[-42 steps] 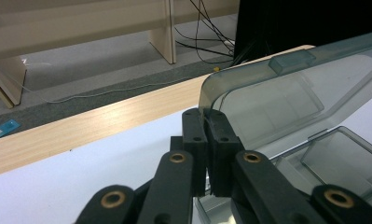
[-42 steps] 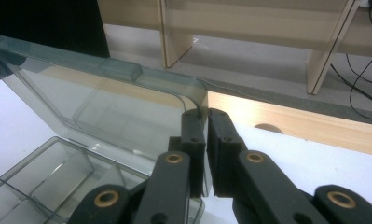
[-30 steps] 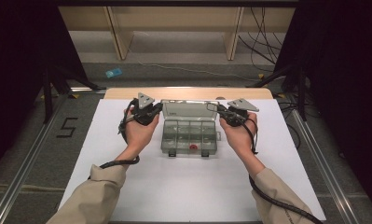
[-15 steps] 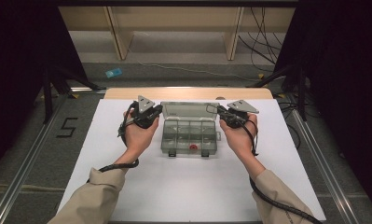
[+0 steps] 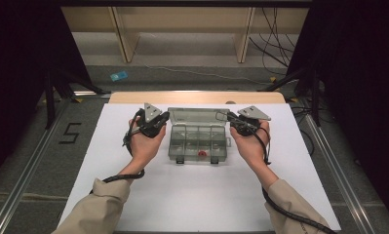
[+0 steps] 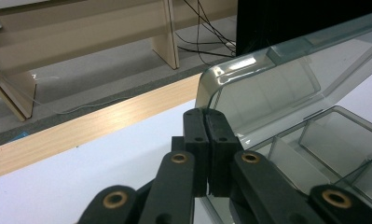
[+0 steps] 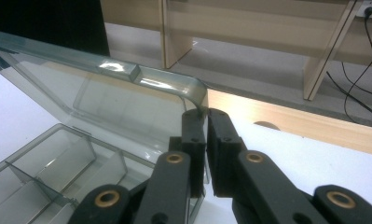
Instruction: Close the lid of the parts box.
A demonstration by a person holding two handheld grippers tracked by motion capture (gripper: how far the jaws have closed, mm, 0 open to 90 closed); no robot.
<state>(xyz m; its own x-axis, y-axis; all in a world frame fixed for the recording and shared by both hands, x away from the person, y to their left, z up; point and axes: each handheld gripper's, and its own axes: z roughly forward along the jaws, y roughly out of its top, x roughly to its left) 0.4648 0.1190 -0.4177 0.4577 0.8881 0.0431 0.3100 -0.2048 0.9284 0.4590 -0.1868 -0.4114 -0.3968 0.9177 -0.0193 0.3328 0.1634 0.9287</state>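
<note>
Left tool (image 5: 159, 120) and right tool (image 5: 234, 120) clamped, seemingly level.

Two forearms entered from the bottom of the high view, each in a loose beige long sleeve (image 5: 97, 207) that ended at the wrist; the right sleeve (image 5: 292, 209) matched it. Each hand carried a black handheld gripper. The left gripper (image 5: 155, 122) and the right gripper (image 5: 237, 123) each bore a grey three-cornered plate (image 5: 151, 111) on top. A black ribbed cable (image 5: 115, 178) trailed from the left one, and another black cable (image 5: 284, 212) ran from the right one along the forearm. In the gripper views, the jaws were matte black blocks with small screw holes, carried on black link bars joined by brass-coloured round pivots (image 6: 179, 158).
</note>
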